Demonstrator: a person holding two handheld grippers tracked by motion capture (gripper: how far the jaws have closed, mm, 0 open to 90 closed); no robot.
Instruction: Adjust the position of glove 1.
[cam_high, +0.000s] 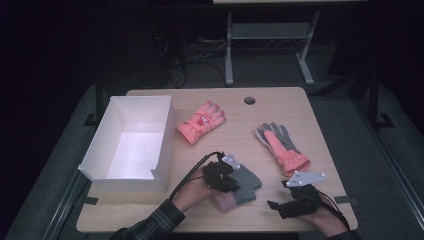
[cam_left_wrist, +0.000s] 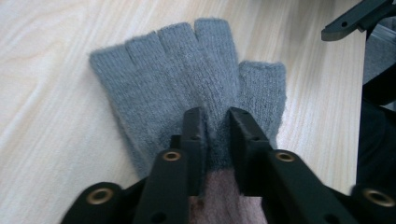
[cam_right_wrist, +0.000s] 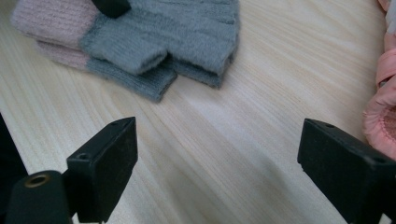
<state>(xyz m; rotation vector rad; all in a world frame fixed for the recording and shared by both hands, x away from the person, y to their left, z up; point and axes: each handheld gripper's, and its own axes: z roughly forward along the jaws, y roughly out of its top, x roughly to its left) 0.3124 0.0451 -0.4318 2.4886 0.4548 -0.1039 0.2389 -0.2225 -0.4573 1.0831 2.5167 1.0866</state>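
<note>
— At the lower centre of the high view, what is gripped by the left gripper (cam_high: 231, 181)?
— The grey knit gloves (cam_left_wrist: 187, 84) are pinched between its narrowly set jaws, seemingly still touching wood.
— And at lower right?
— The right gripper (cam_right_wrist: 217, 163) is held wide apart over bare table (cam_right_wrist: 224, 121).

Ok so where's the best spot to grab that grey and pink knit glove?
Probably across the grey knit glove just above its pink cuff, coming from the cuff end, where the left gripper already straddles a pinched ridge. It lies flat on the table, so the bunched fold offers the easiest purchase.
</note>
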